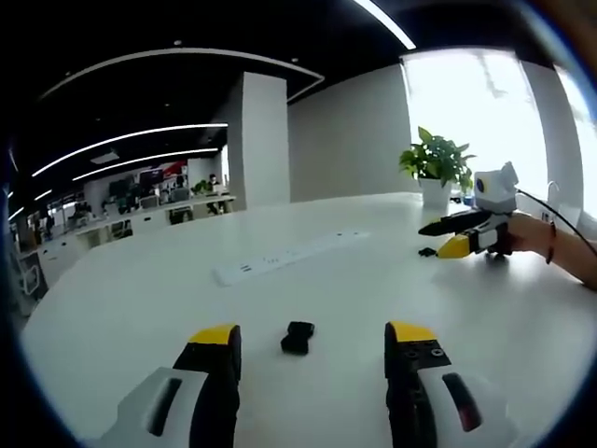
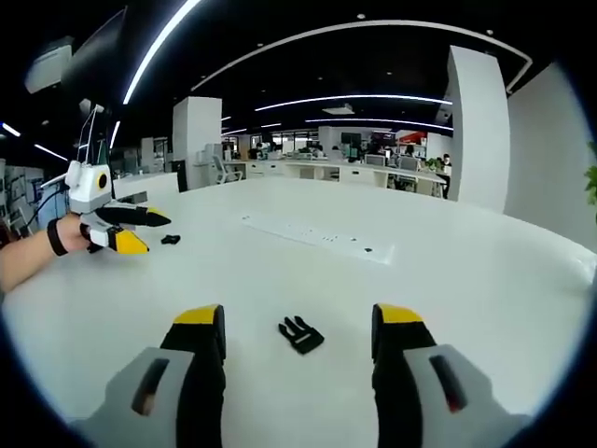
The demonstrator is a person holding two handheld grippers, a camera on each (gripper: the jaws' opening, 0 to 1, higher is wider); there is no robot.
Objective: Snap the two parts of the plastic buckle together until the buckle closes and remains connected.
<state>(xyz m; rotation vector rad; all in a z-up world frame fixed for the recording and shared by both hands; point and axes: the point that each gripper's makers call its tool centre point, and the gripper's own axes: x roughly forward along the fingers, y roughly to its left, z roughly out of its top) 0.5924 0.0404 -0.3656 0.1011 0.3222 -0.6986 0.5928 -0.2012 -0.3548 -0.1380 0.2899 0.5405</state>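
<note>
- In the left gripper view, my left tongs [image 1: 317,347] stand with their jaws wide apart, holding nothing, low over the white desk [image 1: 131,308].
- One black buckle part [image 1: 297,337] lies on the desk between those jaws, just ahead of the tips, untouched.
- In the right gripper view, my right tongs [image 2: 303,329] are likewise spread apart and empty.
- The pronged buckle part [image 2: 300,334] lies on the desk between their tips.
- Farther out, a white power strip [image 2: 317,237] lies across the desk, well beyond both tongs.
- Beyond the strip, I see a potted plant [image 1: 437,166] by the bright window.
</note>
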